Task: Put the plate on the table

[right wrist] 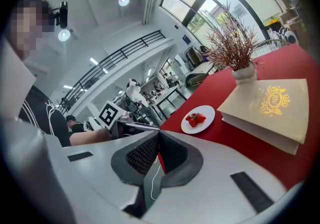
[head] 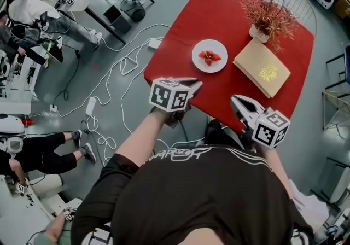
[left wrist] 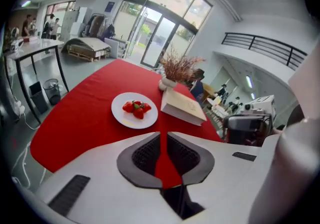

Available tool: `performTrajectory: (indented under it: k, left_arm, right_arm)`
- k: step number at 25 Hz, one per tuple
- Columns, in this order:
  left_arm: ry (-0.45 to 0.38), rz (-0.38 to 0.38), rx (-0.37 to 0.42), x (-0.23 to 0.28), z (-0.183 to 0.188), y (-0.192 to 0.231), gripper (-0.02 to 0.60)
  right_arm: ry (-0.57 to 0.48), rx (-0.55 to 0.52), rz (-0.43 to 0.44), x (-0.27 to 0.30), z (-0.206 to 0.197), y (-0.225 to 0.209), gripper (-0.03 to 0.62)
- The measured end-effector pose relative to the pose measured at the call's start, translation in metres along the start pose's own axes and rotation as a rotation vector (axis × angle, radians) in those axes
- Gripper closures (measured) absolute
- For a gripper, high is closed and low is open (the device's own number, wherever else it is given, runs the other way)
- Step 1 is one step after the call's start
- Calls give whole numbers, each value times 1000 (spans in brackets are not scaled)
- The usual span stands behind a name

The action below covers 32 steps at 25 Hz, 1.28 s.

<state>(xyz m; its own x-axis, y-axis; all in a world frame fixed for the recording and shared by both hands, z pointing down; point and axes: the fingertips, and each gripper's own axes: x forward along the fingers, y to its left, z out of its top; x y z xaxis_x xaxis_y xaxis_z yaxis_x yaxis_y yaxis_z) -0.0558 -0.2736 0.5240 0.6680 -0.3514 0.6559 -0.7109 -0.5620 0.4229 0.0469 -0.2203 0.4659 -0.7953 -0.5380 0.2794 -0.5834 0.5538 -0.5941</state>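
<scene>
Plate [head: 210, 56] already rests on the table [head: 180, 36], carrying strawberries. It lies at one o'clock from the left gripper [head: 192, 84], the nearer one, whose jaws stand a slit apart, empty. From the right gripper [head: 236, 103], jaws together on nothing, it lies at eleven o'clock. Being round, it has no long axis. There is one plate, one book [head: 261, 67] and one plant [head: 268, 17].

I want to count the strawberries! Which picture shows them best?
The left gripper view: the strawberries look biggest and nearest there. The head view shows them small, from straight above. The right gripper view shows them small too, from a low side angle.
</scene>
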Motion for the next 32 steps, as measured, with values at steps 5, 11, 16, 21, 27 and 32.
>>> performTrajectory:
  k: [5, 11, 16, 21, 27, 32]
  left_arm:
    - [-146, -170, 0, -52, 2, -68, 574]
    - [-316, -272, 117, -127, 3, -138, 574]
    - [-402, -318, 90, -168, -19, -166, 574]
    - [-477, -347, 31, -196, -31, -179, 575]
    - [-564, -338, 51, -221, -38, -211, 575]
    - [-580, -337, 36, -224, -56, -252, 575]
  right_arm:
    - [-46, -62, 23, -9, 4, 32, 586]
    - [-107, -128, 35, -33, 4, 81, 586]
    - [-123, -186, 68, -54, -6, 128, 586]
    - [-140, -251, 116, -72, -11, 173, 586]
    - [-120, -273, 173, -95, -18, 197, 586]
    - [-101, -267, 184, -133, -35, 208, 586]
